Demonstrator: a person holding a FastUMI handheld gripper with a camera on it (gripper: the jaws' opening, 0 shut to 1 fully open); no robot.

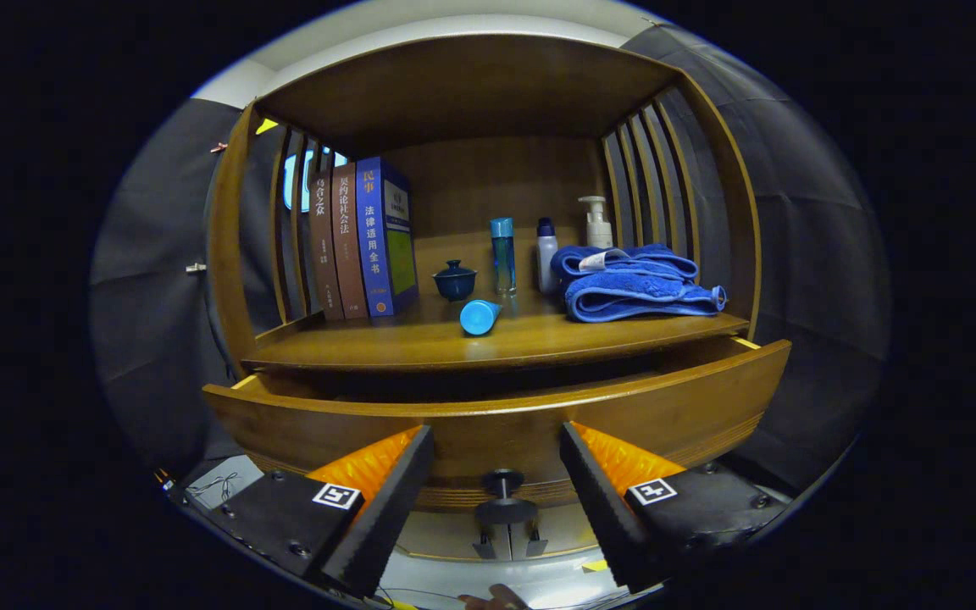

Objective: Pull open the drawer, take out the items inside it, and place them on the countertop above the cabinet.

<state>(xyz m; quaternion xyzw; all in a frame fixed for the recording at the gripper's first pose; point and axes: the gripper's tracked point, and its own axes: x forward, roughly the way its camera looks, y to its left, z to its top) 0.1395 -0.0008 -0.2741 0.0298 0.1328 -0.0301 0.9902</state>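
The fingers point(496, 474) are spread either side of the drawer knob point(505, 498), touching nothing. The drawer point(674, 407) stands partly open below the worktop point(420, 343).

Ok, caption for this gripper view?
Open gripper straddles the knob of the partly opened drawer; countertop above carries books, bottles, towel.

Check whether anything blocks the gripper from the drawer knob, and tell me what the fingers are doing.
Nothing visible blocks it. The gripper is open, its fingers standing either side of the drawer knob, which sits between them with clear gaps. The drawer is already pulled partly out below the countertop.
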